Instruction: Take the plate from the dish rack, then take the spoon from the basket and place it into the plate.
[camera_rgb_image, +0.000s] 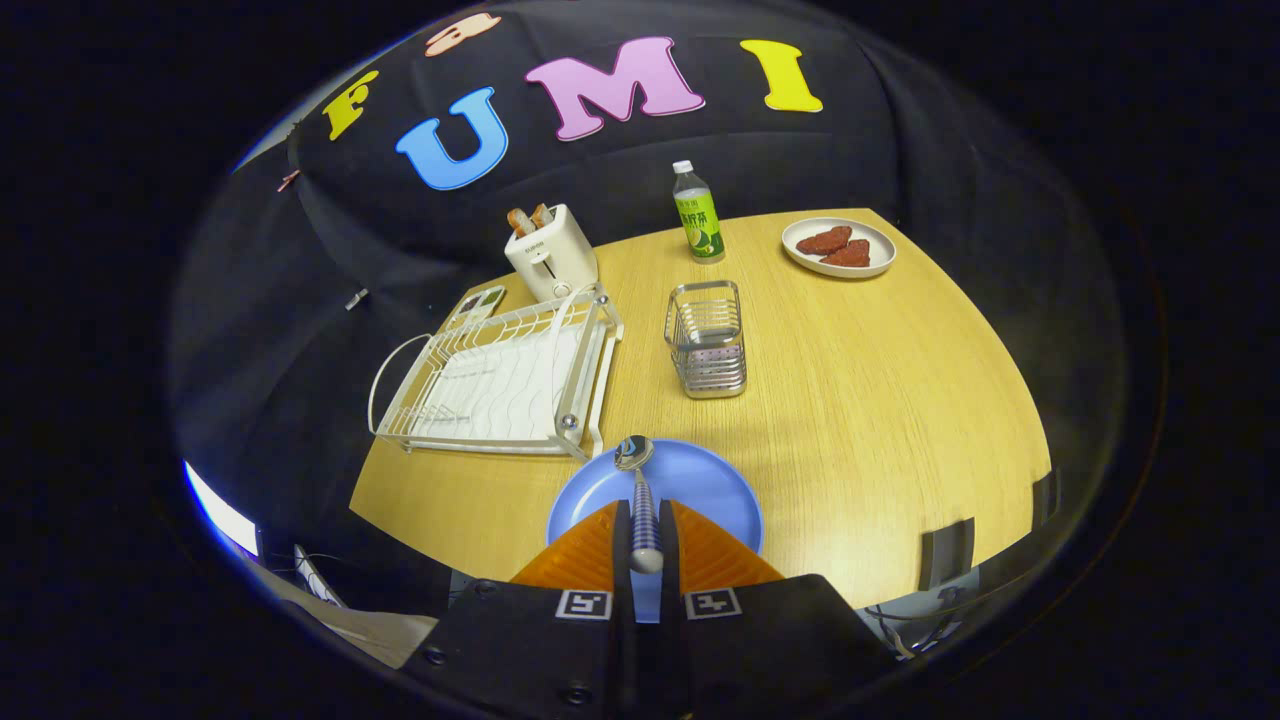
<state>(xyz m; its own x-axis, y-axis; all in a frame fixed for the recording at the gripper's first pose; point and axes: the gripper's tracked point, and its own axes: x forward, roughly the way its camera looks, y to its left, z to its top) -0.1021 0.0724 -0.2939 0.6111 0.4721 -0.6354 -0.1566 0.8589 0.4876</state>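
The claw (645, 525) is closed tight on the spoon (640, 500), both fingers pressing the handle from either side, with the bowl of the spoon sticking out ahead of the fingertips over the blue plate (700, 485). That plate sits on the worktop (880, 400) right beneath the claw, just in front of the white dish rack (495, 385), which now holds no dishes; the wire basket (707, 340) stands beyond the plate, a little to the side of the rack. So the plate looks already fetched and the spoon already lifted out, and what seems left is the set-down. The main risk is the release: the spoon appears to hang above the plate, not rest in it, though the height is hard to judge, and letting go from there could make it bounce, clatter, or skid off the rim onto the worktop. The bowl end reaches close to the plate's far rim, beside the rack's corner, so a forward nudge could tip it over the edge or knock the rack. Pressing down too hard could push the plate, which lies near the worktop's near edge. Farther beyond the plate, the toaster (550, 260), bottle (698, 215) and dish of food (838, 247) are well clear.
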